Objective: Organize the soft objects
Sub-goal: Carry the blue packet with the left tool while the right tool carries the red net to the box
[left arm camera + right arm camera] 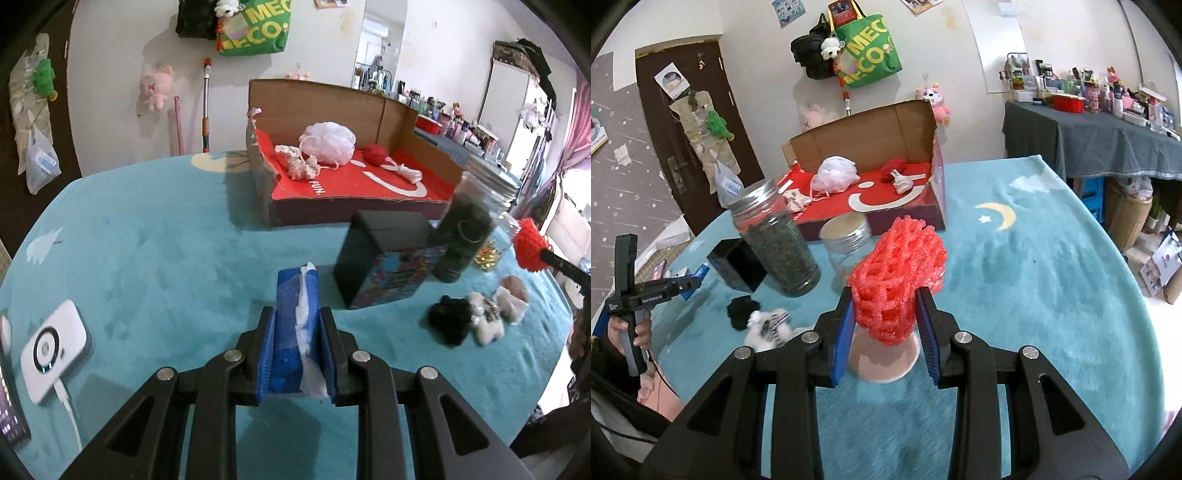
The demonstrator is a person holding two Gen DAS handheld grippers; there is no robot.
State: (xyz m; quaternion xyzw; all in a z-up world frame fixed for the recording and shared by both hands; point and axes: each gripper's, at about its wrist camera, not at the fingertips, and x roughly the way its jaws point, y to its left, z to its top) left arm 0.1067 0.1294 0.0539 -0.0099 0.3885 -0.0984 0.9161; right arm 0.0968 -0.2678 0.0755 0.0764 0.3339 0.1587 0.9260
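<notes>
In the left wrist view, we see our left gripper clenched on a blue tissue pack with white tissue poking out along its slit; the pack sits squeezed between the two blue pads above the teal worktop. Ahead stands an open cardboard box with a red floor, holding a white bath pouf, a cream crocheted piece, a red yarn ball and a white knotted cord. Nearer, right of the pack, are a black box and a dark-filled jar, touching each other. On the cloth to the right lie a black fuzzy item and a white plush toy, just beside one another. A white device rests at the left edge.

In the right wrist view, our right gripper is grasping a red foam net, which bulges above the pads that pinch its lower part. Under it lies a pink round pad on the worktop. An empty clear jar stands just behind the net, beside the dark-filled jar. At far left a hand holds the left gripper's handle.
</notes>
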